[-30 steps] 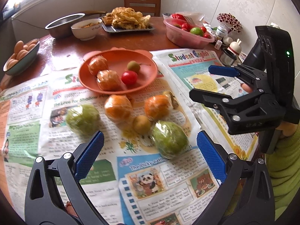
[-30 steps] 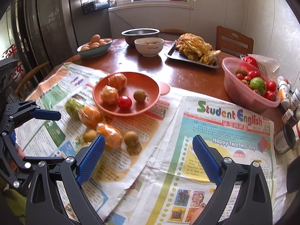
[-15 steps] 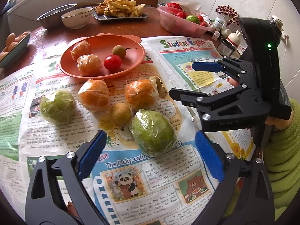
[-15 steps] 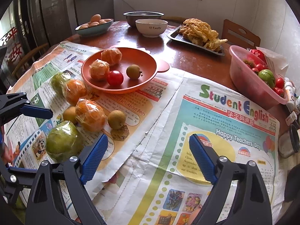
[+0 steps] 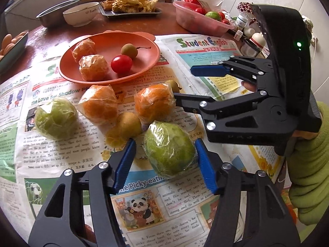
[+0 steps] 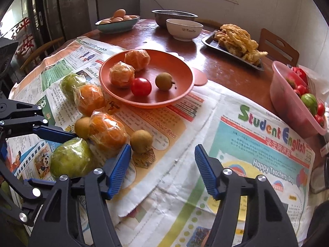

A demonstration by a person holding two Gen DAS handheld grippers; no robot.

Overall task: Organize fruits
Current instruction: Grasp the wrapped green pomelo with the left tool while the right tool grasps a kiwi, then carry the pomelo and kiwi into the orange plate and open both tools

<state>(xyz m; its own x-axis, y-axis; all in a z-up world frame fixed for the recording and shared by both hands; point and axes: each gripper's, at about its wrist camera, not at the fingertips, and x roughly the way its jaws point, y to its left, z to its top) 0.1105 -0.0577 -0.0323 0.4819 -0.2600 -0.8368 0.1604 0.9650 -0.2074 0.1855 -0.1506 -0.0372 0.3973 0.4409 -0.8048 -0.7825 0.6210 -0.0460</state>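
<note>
An orange plate holds two wrapped oranges, a red tomato and a small brown fruit. On the newspaper in front of it lie two wrapped oranges, two wrapped green fruits and small brown fruits. My left gripper is open around the nearer green fruit; its right finger is at the wrap, the left one apart. My right gripper is open and empty above the newspaper, right of the fruits; it also shows in the left wrist view.
Newspapers cover the near half of the wooden table. A pink tub of tomatoes stands at the right. A tray of fried food, a white bowl, a steel bowl and a bowl of eggs stand behind.
My left gripper has moved forward and down until its fingers flank the nearer green fruit, and they have narrowed. My right gripper has moved closer to the fruits.
</note>
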